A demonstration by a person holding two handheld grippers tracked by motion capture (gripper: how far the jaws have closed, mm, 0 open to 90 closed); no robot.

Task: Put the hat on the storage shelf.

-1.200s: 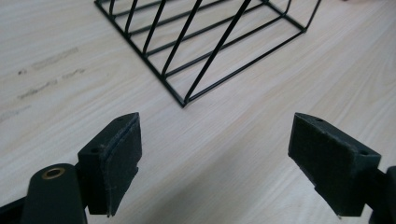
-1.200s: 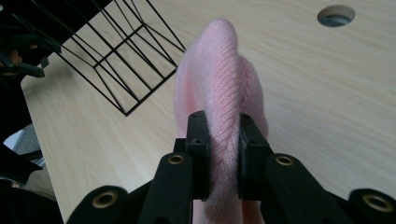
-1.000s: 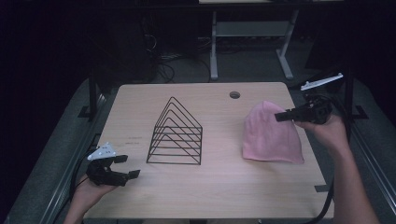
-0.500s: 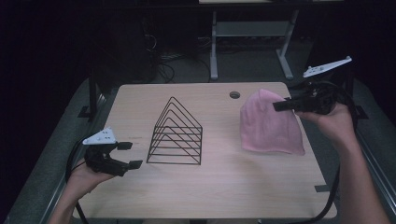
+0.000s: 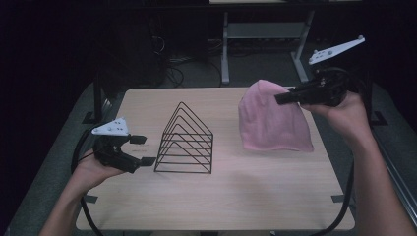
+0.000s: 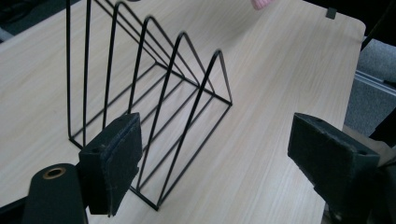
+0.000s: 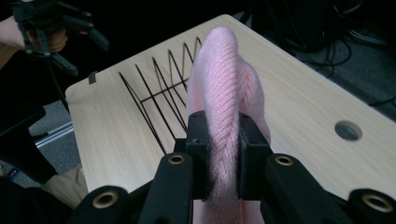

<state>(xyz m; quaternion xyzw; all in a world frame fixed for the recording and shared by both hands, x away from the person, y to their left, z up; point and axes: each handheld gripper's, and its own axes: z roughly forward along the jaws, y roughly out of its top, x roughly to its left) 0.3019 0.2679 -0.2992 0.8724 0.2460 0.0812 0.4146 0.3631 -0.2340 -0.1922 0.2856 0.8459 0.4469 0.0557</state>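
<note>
A pink knitted hat (image 5: 273, 120) hangs above the right side of the table, its lower edge near or on the wood. My right gripper (image 5: 281, 98) is shut on the hat's top; in the right gripper view the knit (image 7: 223, 93) is pinched between the two pads. A black wire rack (image 5: 186, 140) of triangular dividers stands at the table's middle. My left gripper (image 5: 142, 150) floats open just left of the rack, nothing between its pads (image 6: 114, 163); the rack (image 6: 154, 93) lies right ahead of it.
The wooden table (image 5: 221, 196) has a round cable hole (image 7: 348, 130) near its far edge. Behind the table stand a desk frame's metal legs (image 5: 225, 49) and cables on the floor. Grey floor borders both table sides.
My right gripper has risen with the pink hat, lifting its top off the table. My left gripper has also risen and come closer to the rack.
</note>
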